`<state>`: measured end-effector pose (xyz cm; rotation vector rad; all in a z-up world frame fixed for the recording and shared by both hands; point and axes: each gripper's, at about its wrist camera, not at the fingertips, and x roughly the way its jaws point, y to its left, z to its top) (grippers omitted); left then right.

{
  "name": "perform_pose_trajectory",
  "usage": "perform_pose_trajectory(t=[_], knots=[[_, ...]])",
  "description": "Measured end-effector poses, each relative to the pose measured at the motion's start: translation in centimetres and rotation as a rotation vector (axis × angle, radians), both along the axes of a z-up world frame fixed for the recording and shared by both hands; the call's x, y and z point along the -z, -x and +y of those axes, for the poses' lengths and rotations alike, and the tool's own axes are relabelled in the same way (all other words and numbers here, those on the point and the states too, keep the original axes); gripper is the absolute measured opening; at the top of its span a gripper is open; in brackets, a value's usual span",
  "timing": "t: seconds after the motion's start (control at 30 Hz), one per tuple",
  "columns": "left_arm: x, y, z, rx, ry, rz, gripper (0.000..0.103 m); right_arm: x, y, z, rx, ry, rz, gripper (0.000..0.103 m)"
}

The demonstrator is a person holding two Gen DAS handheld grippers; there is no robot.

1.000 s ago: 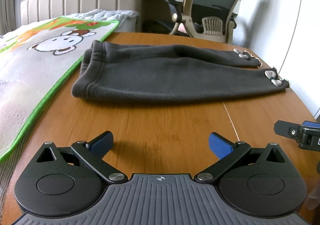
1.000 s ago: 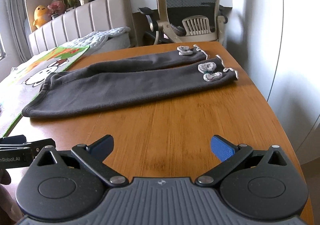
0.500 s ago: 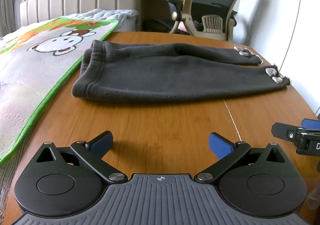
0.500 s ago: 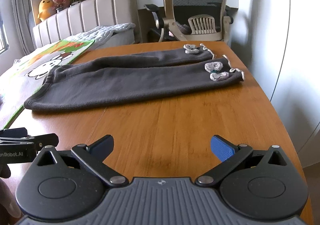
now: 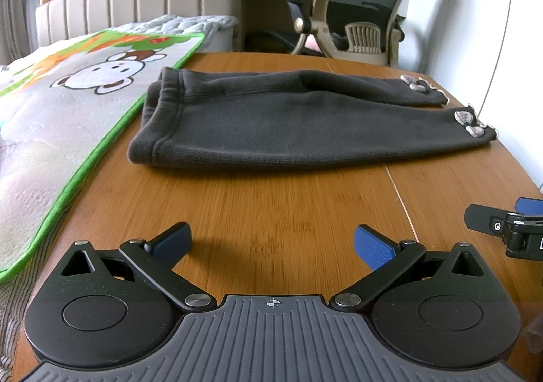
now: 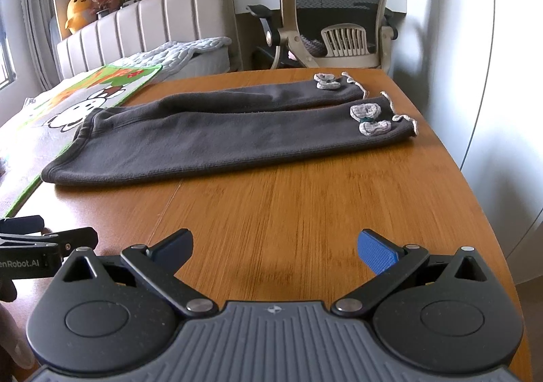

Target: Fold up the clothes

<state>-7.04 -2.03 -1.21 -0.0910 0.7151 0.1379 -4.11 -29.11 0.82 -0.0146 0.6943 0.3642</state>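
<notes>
Dark grey trousers (image 5: 305,124) lie flat, well beyond both grippers' spread fingers (image 5: 373,248).

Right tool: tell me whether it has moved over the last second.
Yes. In its own view, the right tool has turned slightly to its left: the office chair and the dark grey trousers have slid rightward in the frame.

You have dark grey fleece trousers (image 5: 305,124) lying flat across the worktop (image 5: 288,212), folded lengthwise so one leg lies over the other. Waistband (image 5: 159,117) sits left, cuffs right, with small grey bows (image 6: 368,119) near the hems.
</notes>
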Motion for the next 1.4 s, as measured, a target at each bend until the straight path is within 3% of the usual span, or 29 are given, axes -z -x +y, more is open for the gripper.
perform_pose_trajectory(t=[1.4], knots=[[-0.06,-0.03,0.04,0.001,0.009,-0.004,0.103,-0.21,-0.20,-0.05,0.000,-0.013,0.012,0.103]])
